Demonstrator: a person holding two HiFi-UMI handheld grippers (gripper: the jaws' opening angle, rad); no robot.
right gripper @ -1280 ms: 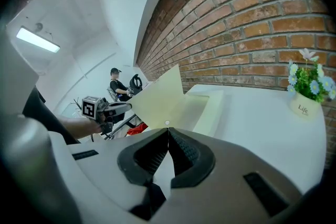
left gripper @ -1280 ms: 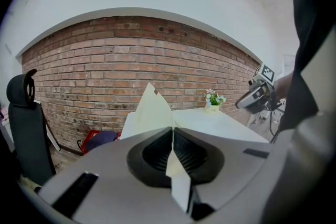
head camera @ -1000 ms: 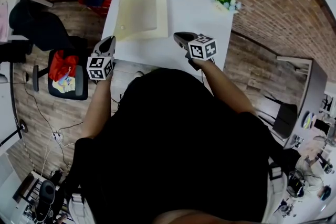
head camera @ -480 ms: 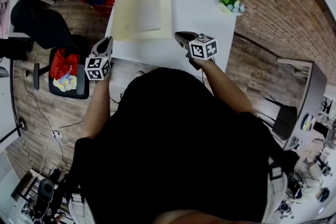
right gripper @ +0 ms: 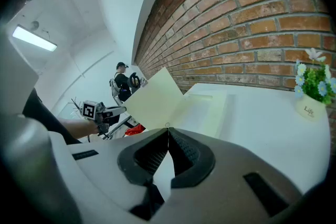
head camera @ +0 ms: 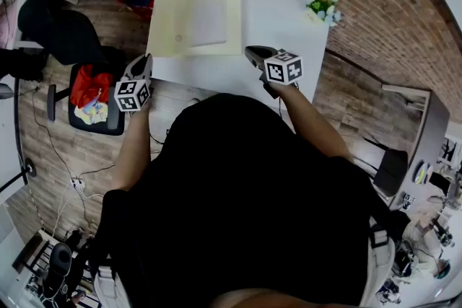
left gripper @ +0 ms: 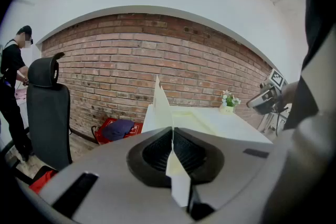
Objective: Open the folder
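White rectangular table (head camera: 274, 18): carried the pale yellow card folder (head camera: 213, 22) on its left half.
Folder: lay flat, its front cover (head camera: 164, 22) standing steeply raised along the folder's left side.
Left gripper (head camera: 146, 60): sat at the folder's near left corner, fingers pinched together on the front cover's near corner, the sheet rising edge-on from their tips.
Right gripper (head camera: 249, 50): sat just beside the folder's near right corner, fingers closed tip to tip; contact with the folder could not be told.
Small white pot of flowers (head camera: 321, 7): stood well apart, to the folder's right.
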